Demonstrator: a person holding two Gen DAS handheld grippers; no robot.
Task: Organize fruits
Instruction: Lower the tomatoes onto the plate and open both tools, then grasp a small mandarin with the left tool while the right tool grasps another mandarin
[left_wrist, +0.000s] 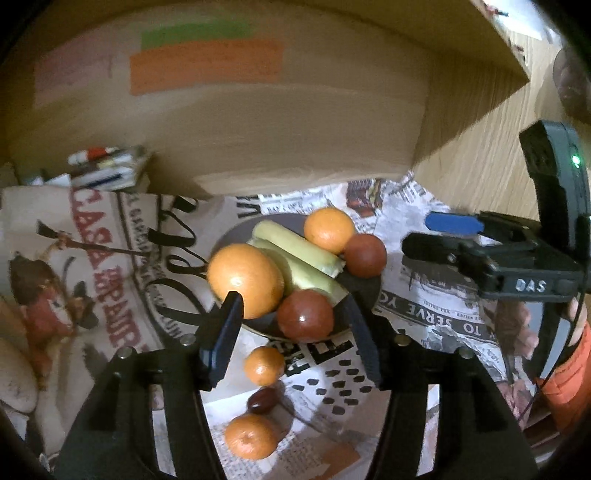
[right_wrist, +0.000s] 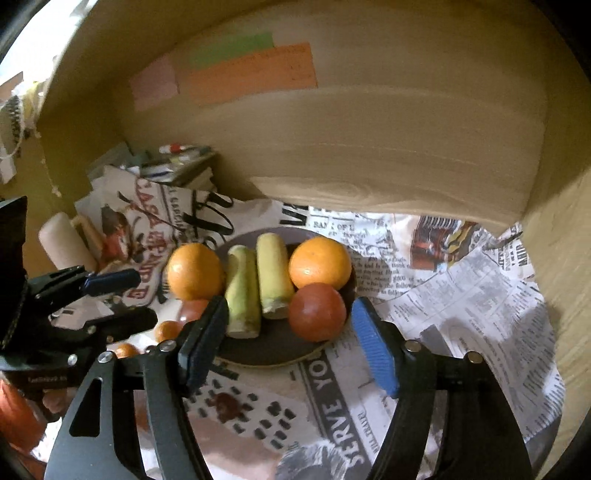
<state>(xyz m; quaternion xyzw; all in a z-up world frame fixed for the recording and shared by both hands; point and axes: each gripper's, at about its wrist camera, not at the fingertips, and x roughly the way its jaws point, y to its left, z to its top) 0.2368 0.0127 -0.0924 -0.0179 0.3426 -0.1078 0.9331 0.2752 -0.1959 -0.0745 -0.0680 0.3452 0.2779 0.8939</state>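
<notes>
A dark plate (right_wrist: 275, 356) holds two oranges (right_wrist: 194, 271) (right_wrist: 319, 267), two pale green-yellow bananas (right_wrist: 242, 291) (right_wrist: 273, 275) and two red tomatoes (right_wrist: 317, 312) (left_wrist: 304, 314). On the newspaper in front of the plate lie two small mandarins (left_wrist: 264, 365) (left_wrist: 251, 435) with a dark plum-like fruit (left_wrist: 262, 400) between them. My left gripper (left_wrist: 291, 299) hovers over the plate's near rim, open, with nothing pressed by its pads. My right gripper (right_wrist: 290, 306) hangs over the plate's near side, also open and empty. Each gripper shows in the other's view (left_wrist: 424, 234) (right_wrist: 144, 299).
Newspaper (right_wrist: 461, 295) and a printed cloth bag (left_wrist: 99, 258) cover the shelf floor. Wooden walls close in the back (right_wrist: 369, 147) and right (right_wrist: 554, 240), with coloured sticky notes (left_wrist: 207, 62) on the back. A stack of small boxes (left_wrist: 107, 170) and a white roll (right_wrist: 64, 242) sit at the left. An orange sleeve (left_wrist: 569, 387) shows.
</notes>
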